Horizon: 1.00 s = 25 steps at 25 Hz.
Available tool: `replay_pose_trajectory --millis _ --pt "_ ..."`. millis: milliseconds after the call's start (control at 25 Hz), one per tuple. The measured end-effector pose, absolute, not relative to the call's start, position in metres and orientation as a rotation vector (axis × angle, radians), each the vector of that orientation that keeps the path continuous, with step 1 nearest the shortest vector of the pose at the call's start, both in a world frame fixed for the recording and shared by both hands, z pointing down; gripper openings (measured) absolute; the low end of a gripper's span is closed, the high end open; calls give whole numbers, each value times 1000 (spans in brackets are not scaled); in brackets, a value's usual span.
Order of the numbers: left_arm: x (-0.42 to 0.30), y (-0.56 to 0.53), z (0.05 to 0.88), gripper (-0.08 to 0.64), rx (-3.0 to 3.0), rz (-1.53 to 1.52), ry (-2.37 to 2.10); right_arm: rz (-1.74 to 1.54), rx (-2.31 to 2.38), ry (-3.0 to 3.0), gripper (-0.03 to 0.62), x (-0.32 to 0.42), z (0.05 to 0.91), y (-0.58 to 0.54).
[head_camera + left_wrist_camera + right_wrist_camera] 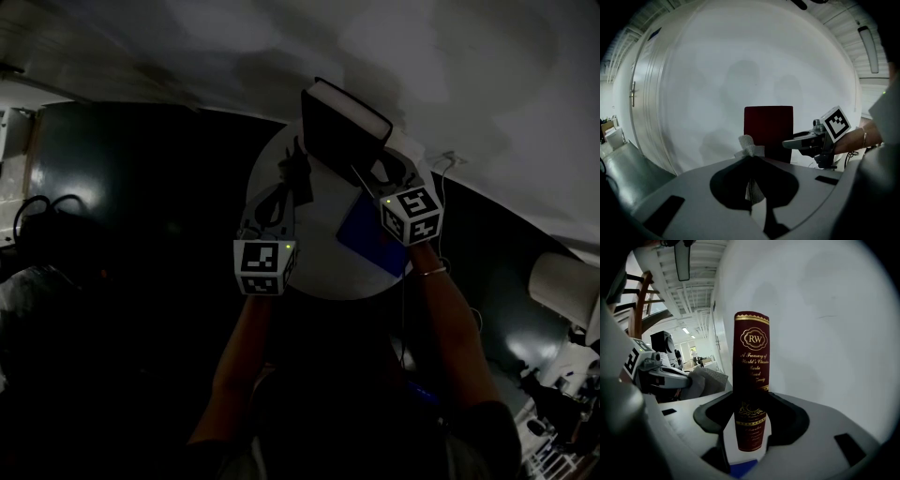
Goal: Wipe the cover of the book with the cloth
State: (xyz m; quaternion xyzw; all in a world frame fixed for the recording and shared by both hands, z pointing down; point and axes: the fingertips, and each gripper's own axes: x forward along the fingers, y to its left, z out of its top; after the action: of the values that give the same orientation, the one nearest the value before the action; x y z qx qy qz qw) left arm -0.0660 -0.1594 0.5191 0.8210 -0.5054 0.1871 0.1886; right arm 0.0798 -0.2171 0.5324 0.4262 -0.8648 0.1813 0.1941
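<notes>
A dark red book (pixel 342 127) stands upright at the far edge of the round white table (pixel 319 267). In the right gripper view its gold-lettered spine (pixel 751 362) faces me and rises between the jaws of my right gripper (pixel 751 425). A strip of table shows beside the spine, so the jaws stand open around it. My left gripper (pixel 751 161) is shut on a grey cloth (pixel 749 146), a tuft of which pokes out past the jaws. It hovers over the table left of the book (pixel 768 131). The right gripper view shows the cloth (pixel 707 380) hanging from it.
A flat blue object (pixel 370 239) lies on the table under my right gripper (pixel 389 173). A pale curved wall rises close behind the book. A thin cable (pixel 450 159) trails off the table's right side. Dark floor surrounds the table.
</notes>
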Motion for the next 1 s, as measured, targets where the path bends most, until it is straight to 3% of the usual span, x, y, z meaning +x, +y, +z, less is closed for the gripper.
replay_pose_trajectory --millis 1000 --pt "-106 -83 467 23 2401 446 -1501 1070 1269 -2621 227 69 496 -95"
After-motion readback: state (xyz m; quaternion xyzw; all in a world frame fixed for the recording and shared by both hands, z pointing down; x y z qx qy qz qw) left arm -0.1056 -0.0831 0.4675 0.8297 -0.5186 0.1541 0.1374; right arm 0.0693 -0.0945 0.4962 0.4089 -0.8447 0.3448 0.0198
